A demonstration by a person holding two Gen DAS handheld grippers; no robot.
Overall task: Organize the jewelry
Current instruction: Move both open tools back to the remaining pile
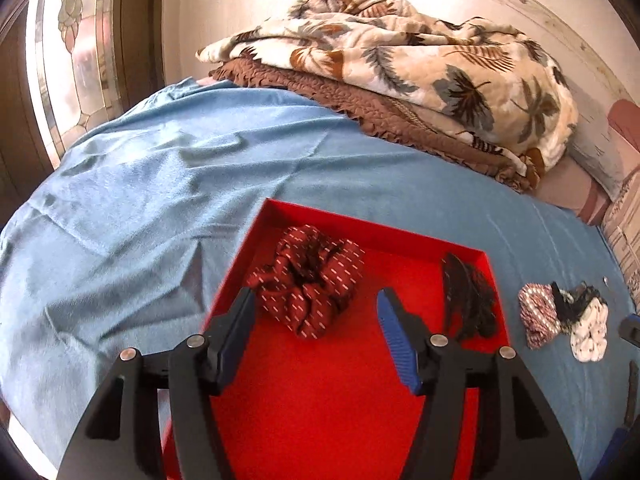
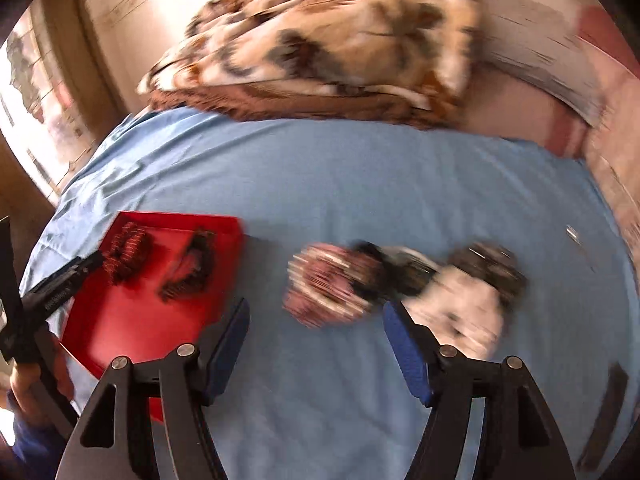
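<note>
A red tray (image 1: 328,392) lies on the blue sheet; it also shows in the right wrist view (image 2: 120,320). In it lie a dark red dashed scrunchie (image 1: 310,280) (image 2: 128,250) and a black hair piece (image 1: 468,296) (image 2: 192,268). My left gripper (image 1: 316,304) is open and empty, just above the tray, close to the red scrunchie. To the tray's right, a pile of scrunchies lies on the sheet: a pink patterned one (image 1: 538,314) (image 2: 326,284), a black one (image 2: 488,264) and a white one (image 1: 590,330) (image 2: 460,316). My right gripper (image 2: 314,312) is open and empty, just before the pink one. The right wrist view is blurred.
Folded blankets (image 1: 400,64) are stacked at the bed's far end against the wall. A window (image 1: 72,60) is at the left. A small metal item (image 2: 574,236) lies on the sheet at the far right. The blue sheet (image 1: 140,200) is wrinkled at the left.
</note>
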